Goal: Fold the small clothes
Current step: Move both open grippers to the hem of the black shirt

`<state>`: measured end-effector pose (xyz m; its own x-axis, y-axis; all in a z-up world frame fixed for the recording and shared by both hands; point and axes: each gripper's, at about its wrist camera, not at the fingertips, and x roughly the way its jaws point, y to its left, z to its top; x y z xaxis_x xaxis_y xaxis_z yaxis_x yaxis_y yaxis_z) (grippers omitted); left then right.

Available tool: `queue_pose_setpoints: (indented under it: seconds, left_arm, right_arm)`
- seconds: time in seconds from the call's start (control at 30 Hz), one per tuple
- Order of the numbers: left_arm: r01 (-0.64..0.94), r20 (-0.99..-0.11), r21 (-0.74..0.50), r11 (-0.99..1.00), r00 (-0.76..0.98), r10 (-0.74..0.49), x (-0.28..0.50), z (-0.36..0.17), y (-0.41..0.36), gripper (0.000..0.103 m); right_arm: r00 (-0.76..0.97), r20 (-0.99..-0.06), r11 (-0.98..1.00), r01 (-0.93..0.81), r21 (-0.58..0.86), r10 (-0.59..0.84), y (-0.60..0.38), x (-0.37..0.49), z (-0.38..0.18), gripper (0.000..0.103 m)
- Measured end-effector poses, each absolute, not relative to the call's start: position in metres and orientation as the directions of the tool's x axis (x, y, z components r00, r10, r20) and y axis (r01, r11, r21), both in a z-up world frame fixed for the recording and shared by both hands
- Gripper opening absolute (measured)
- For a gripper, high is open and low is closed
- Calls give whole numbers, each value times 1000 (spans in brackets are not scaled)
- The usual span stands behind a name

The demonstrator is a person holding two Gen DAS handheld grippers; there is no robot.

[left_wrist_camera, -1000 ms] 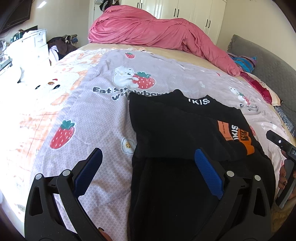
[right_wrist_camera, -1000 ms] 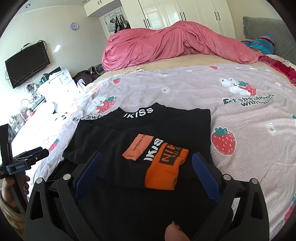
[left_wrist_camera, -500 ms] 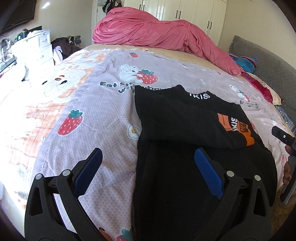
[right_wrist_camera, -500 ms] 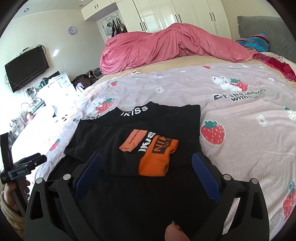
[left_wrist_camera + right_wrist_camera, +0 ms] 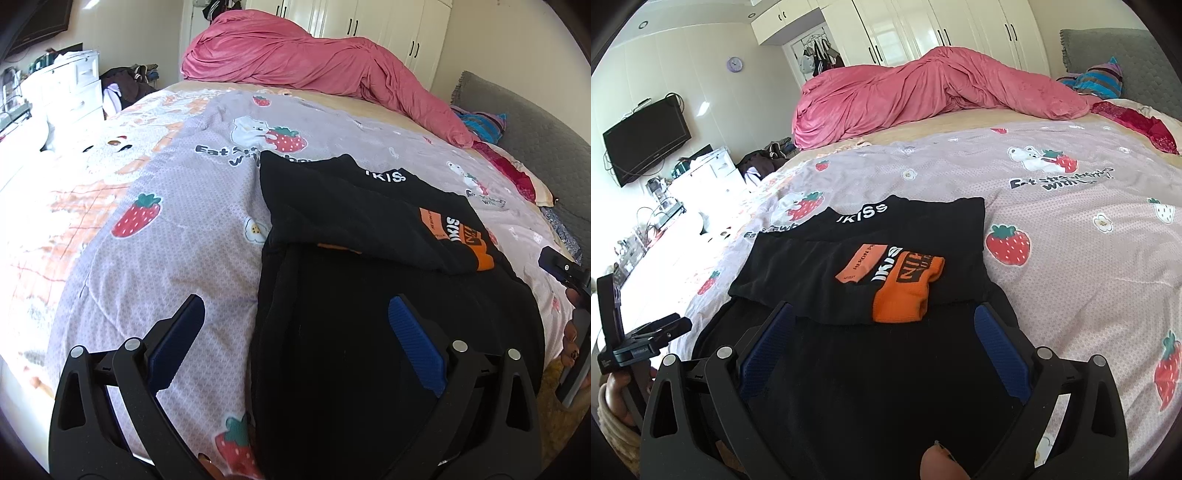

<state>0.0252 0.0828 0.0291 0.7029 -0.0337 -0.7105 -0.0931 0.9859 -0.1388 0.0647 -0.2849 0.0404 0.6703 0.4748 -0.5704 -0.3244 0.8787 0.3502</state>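
Broad bed [image 5: 1071, 221] under dimpled lilac strawberry-print quilt; rumpled pink duvet [image 5: 923, 96] heaped beyond. Mid-quilt, partly folded black knit sweater [image 5: 871, 266], ribbed orange cuff [image 5: 905, 291] uppermost. Left claw [image 5: 295, 314] and right claw [image 5: 882, 325] spread wide, gripping nothing.

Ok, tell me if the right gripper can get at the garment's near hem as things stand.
Probably yes. The right gripper is open and empty above the black garment, and nothing lies on the cloth between its fingers. The hem itself is hidden below the frame.
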Motion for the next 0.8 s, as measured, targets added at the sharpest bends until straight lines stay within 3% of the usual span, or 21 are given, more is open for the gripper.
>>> queue_pose_setpoints:
  seconds: [0.8]
  left_arm:
    - [-114, -723, -186, 976, 688, -58, -39, 9, 81, 94]
  right_arm:
    - [644, -606, 884, -324, 336, 466, -301, 28, 35, 97]
